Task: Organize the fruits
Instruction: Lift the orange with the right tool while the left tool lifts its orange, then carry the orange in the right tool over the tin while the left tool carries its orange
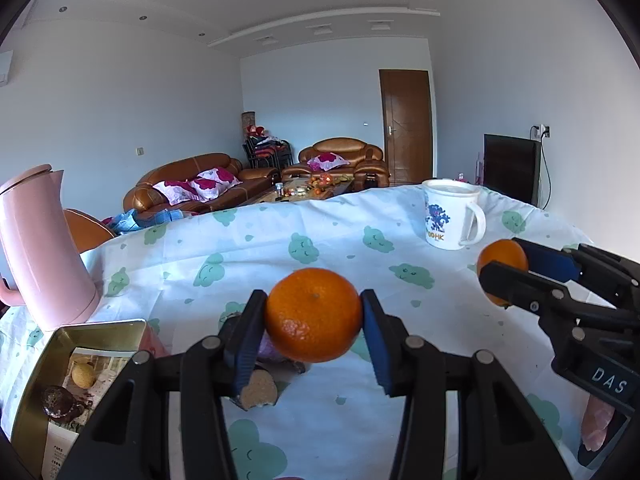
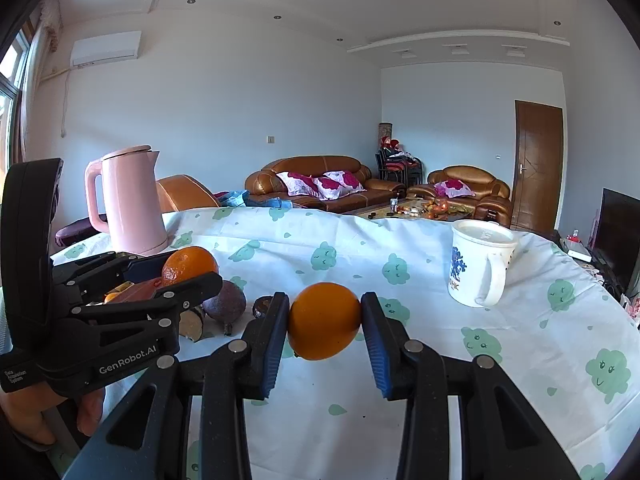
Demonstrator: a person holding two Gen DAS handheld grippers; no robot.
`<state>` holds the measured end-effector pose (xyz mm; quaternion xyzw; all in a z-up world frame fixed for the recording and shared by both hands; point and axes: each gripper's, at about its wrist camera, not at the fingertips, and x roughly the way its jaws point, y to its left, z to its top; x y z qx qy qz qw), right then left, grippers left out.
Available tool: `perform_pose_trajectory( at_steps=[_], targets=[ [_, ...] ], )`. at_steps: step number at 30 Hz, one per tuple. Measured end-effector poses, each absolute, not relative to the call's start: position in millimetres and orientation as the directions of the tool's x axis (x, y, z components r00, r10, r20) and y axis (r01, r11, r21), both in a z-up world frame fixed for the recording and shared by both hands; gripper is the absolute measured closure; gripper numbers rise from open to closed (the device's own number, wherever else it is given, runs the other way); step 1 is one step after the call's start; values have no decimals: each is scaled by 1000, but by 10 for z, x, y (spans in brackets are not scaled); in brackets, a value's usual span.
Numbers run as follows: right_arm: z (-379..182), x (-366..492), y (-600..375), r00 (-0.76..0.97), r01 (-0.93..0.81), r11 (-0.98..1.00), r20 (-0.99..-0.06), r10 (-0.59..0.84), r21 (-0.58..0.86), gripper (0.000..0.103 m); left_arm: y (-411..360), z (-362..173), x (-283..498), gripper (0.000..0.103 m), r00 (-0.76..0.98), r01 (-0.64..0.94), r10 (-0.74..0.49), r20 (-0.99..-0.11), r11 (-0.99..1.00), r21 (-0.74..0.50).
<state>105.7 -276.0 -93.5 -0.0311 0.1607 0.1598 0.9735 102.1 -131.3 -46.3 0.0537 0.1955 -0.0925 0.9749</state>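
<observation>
The left gripper (image 1: 314, 320) is clamped on a round orange mandarin (image 1: 313, 314), the right gripper (image 2: 325, 322) on a smoother orange fruit (image 2: 325, 321), both above the cloud-print tabletop (image 2: 460, 360). Beneath lie a dark passion fruit (image 2: 225, 304) and an open gold tin (image 1: 44, 376); beyond, a pink kettle (image 2: 132, 200) and a white mug (image 2: 478, 264) flank bare cloth.

2 close wrist views along the fingers, low over the shared tablecloth (image 1: 320, 232), toward the sofa (image 2: 320, 184).
</observation>
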Motion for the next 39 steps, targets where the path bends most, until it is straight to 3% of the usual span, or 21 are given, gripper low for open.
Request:
perform_pose_trajectory(
  at_steps=[26, 39],
  targets=[
    [-911, 912, -2756, 911, -335, 942, -264, 318, -20, 64, -1308, -397, 814, 54, 945, 165, -127, -302, 981, 105],
    [-887, 801, -2711, 910, -355, 934, -240, 338, -29, 64, -1247, -384, 749, 54, 947, 156, -118, -299, 982, 106]
  ],
)
